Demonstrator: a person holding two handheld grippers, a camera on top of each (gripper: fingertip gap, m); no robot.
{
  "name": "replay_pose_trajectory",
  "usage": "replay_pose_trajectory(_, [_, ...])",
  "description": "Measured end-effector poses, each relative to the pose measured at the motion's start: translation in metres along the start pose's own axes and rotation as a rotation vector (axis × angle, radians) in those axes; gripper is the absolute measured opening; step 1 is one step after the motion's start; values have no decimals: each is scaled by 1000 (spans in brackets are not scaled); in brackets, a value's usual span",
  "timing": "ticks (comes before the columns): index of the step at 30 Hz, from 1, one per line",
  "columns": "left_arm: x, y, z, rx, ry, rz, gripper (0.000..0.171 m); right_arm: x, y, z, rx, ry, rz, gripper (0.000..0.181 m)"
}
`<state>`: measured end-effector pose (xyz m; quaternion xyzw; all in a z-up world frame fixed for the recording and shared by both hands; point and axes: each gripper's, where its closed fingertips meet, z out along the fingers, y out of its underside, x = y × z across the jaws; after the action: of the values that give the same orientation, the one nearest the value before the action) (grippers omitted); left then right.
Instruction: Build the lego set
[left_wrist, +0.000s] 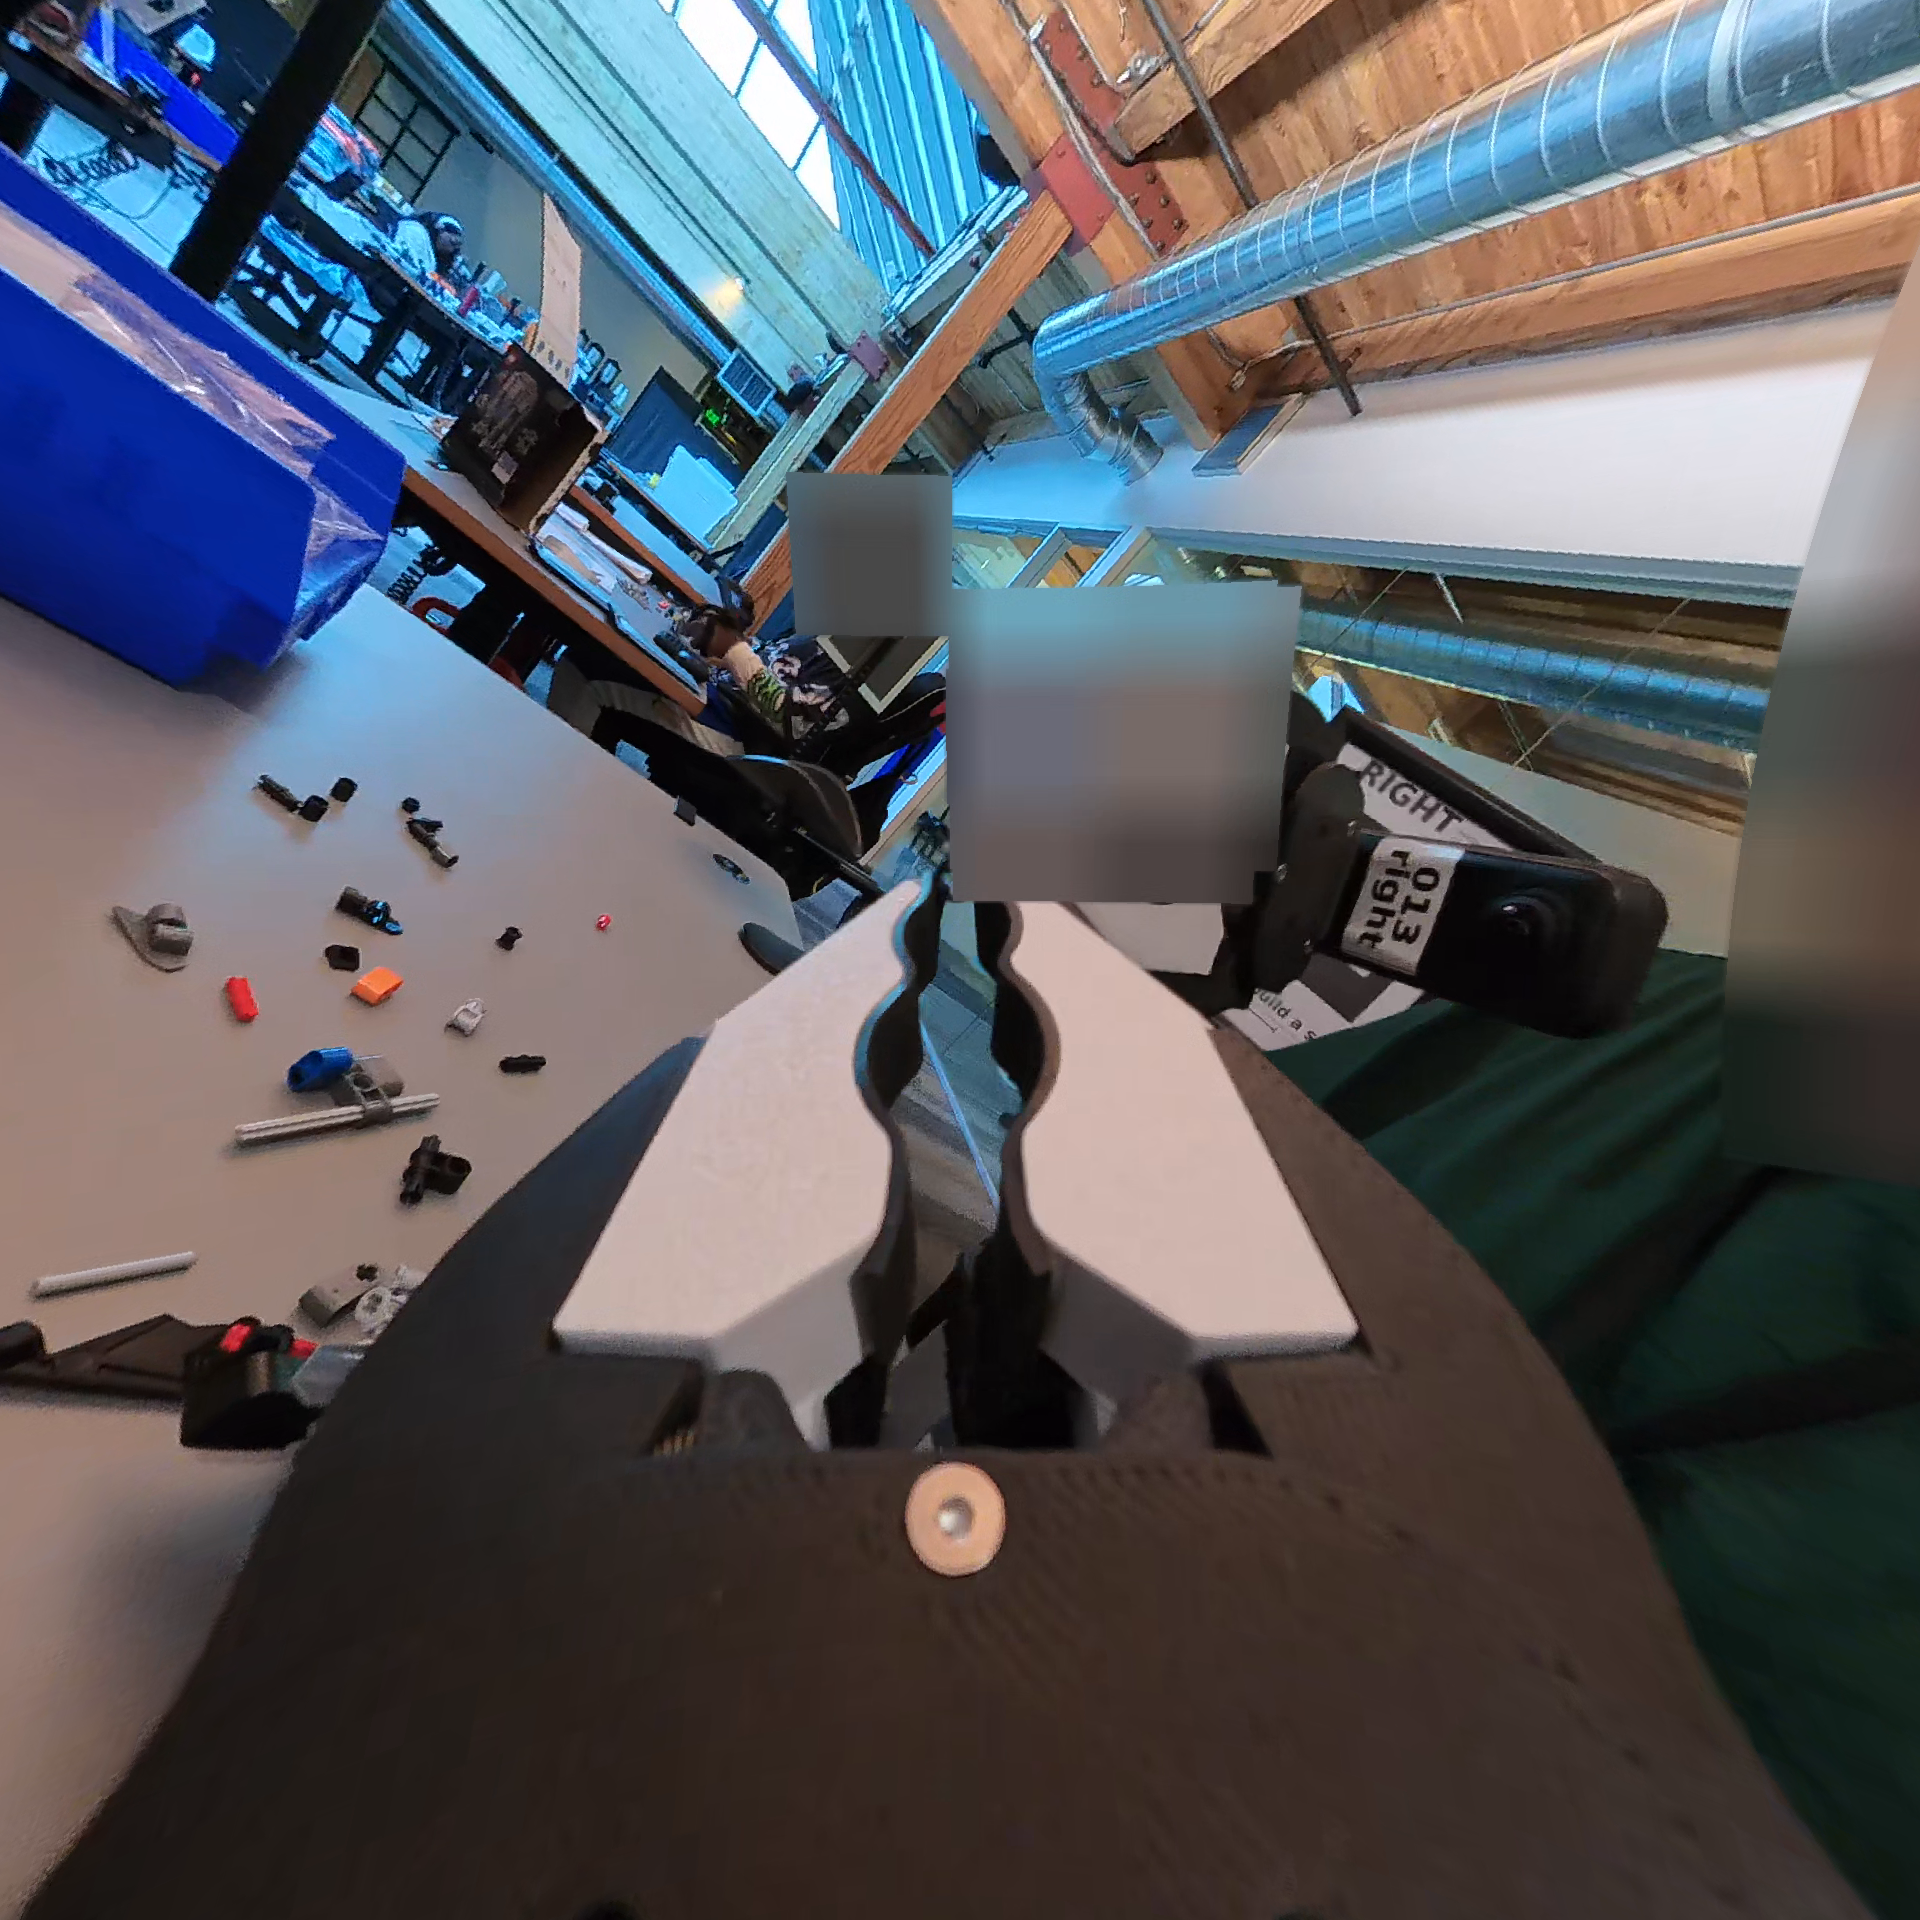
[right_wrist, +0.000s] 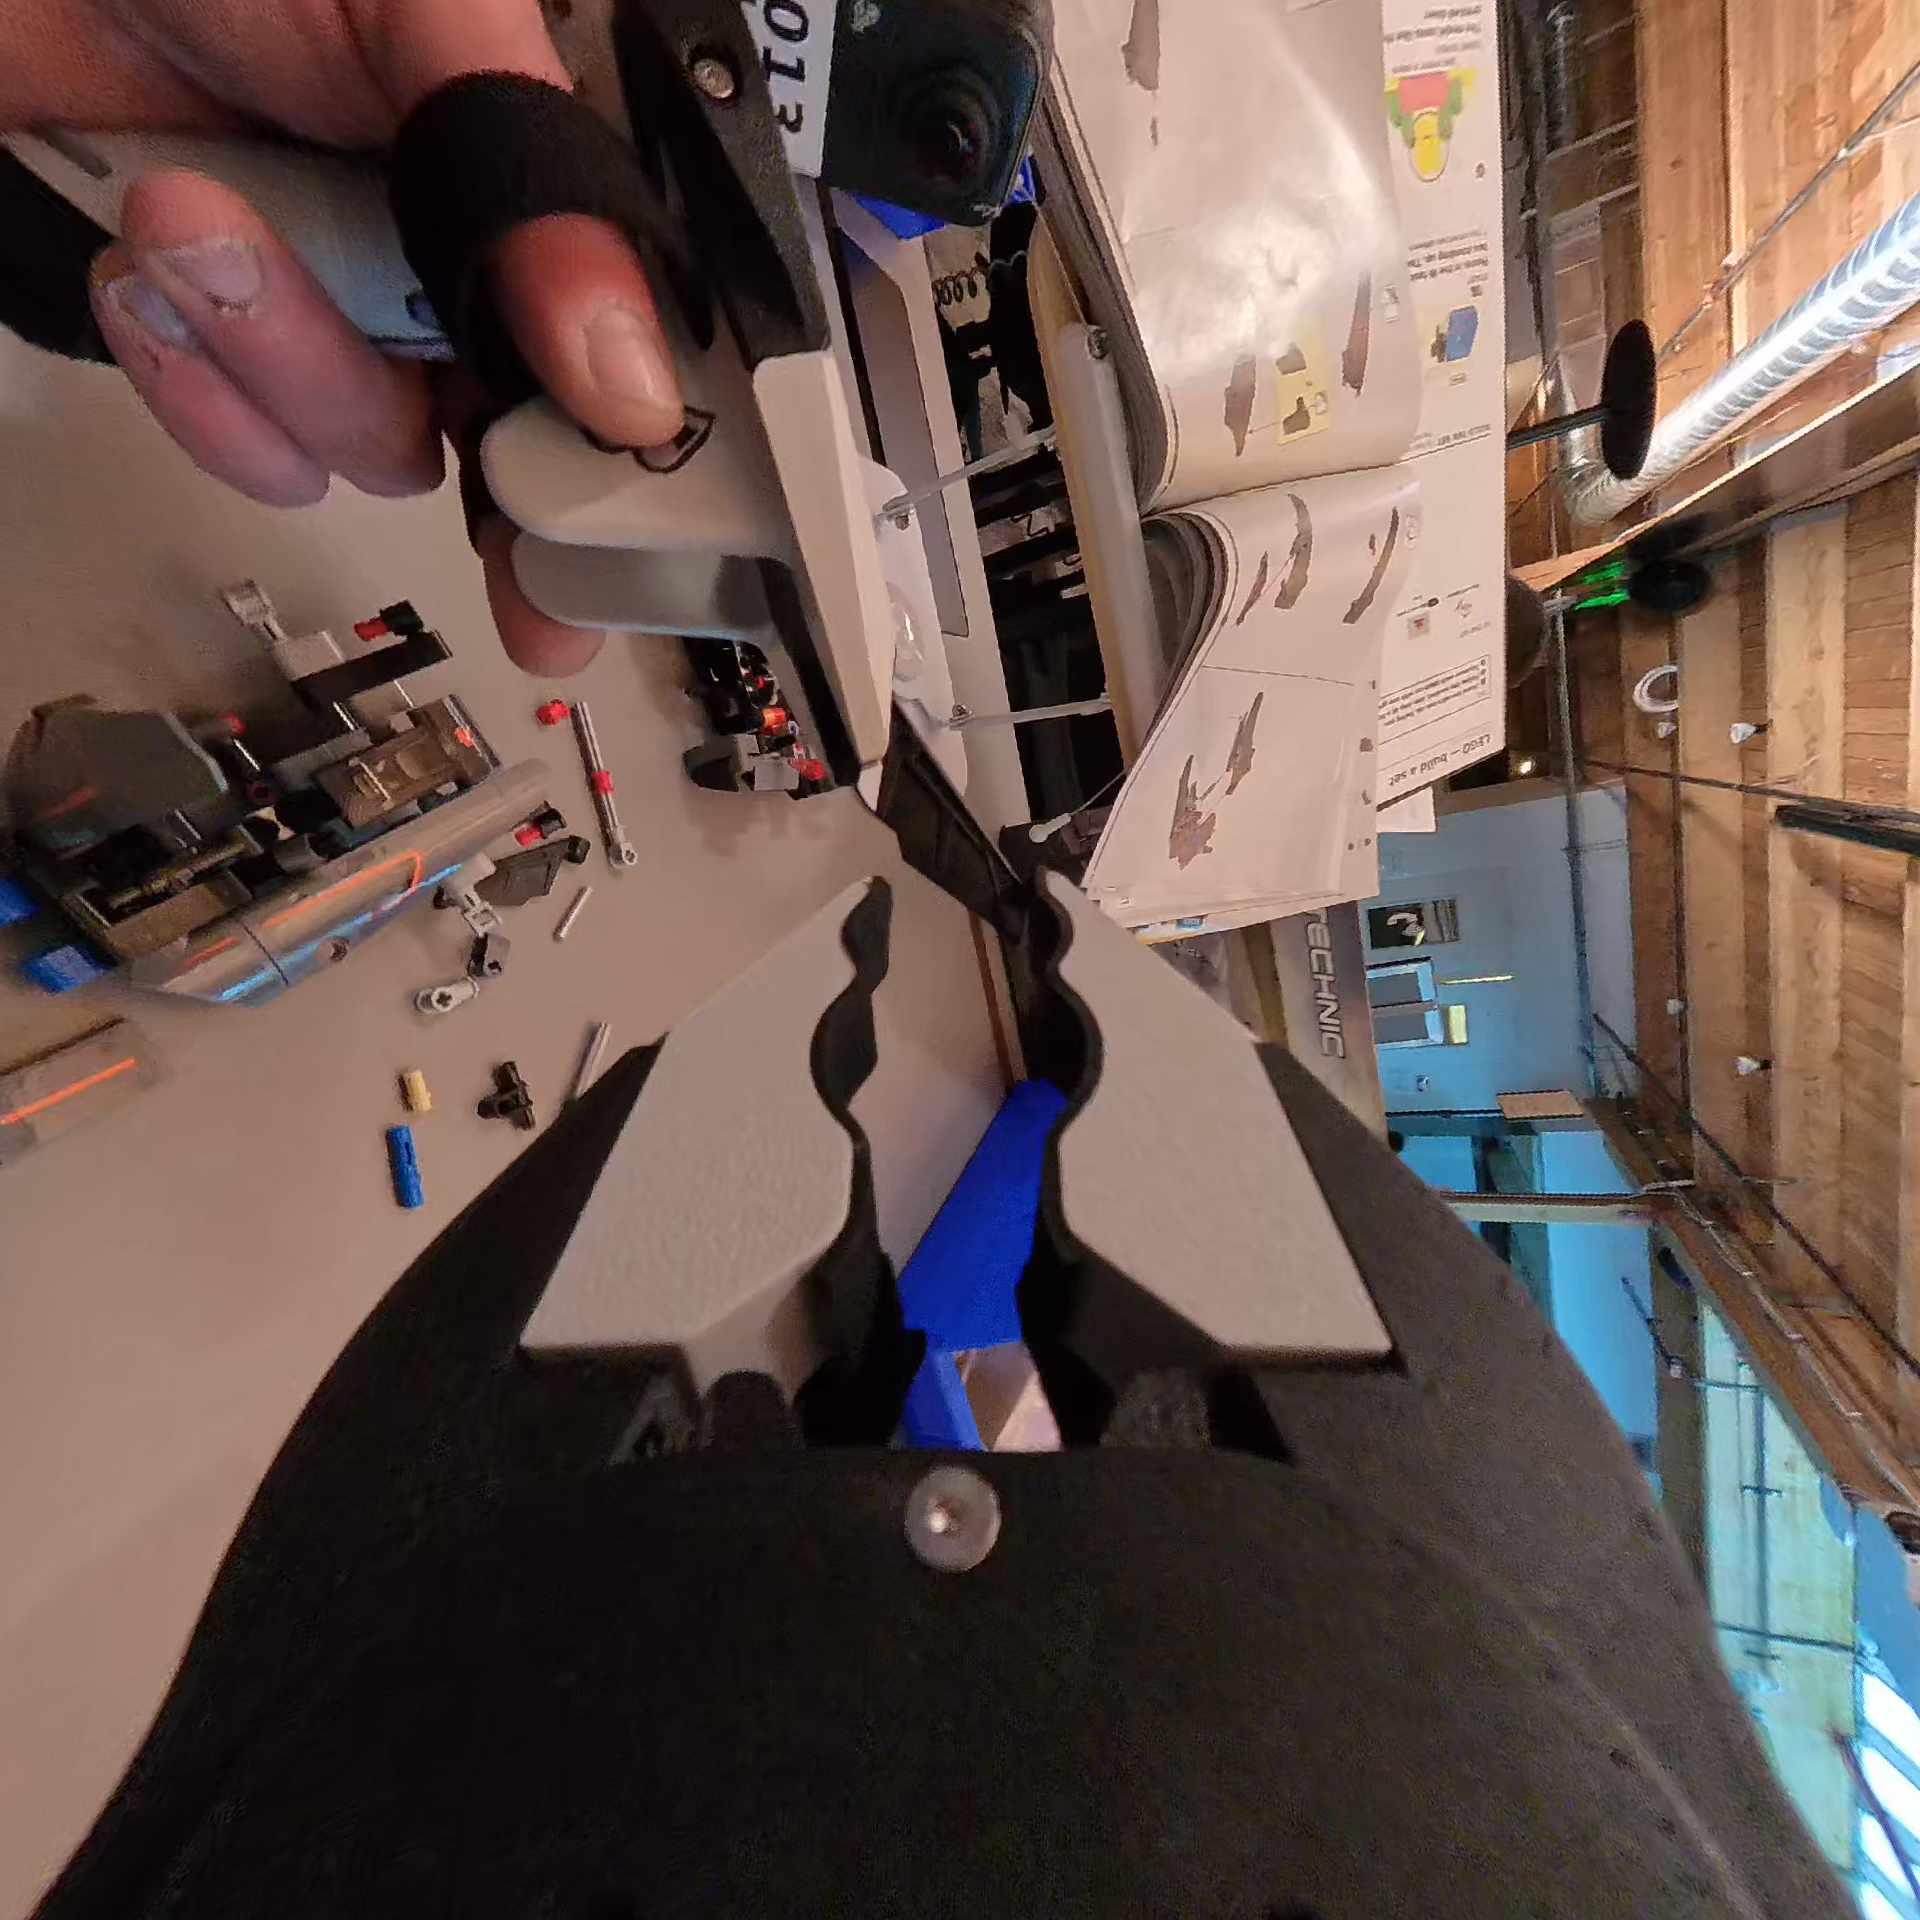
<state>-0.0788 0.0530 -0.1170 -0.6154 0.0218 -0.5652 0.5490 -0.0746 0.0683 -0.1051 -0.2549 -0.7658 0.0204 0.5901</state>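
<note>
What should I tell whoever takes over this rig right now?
Left claw: slightly open, empty, raised off the table.
Right claw: open, empty, also aloft.
The part-built model lies on the table with loose pieces scattered around it; the instruction booklet is propped open beyond them.
Done: one large section assembled.
Left: many loose pieces unattached, none gripped yet.
</note>
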Motion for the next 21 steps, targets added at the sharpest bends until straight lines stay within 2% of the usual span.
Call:
replay_pose_trajectory(6, [-2,2,2,-18,13,-11,3,-3,5,2,-20,13,-71,24])
replay_pose_trajectory(7, [-3,3,3,-21,17,-17,4,-3,7,3,-30,21,-83,17])
replay_pose_trajectory(9, [-5,4,4,-22,27,-30,4,-2,10,5,-40,38,-96,15])
replay_pose_trajectory(17, [-6,1,5,-19,62,-57,3,-3,14,7,-24,43,-87,11])
replay_pose_trajectory(21, [-2,-2,9,-15,80,-54,0,-4,17,7,-13,40,-69,0])
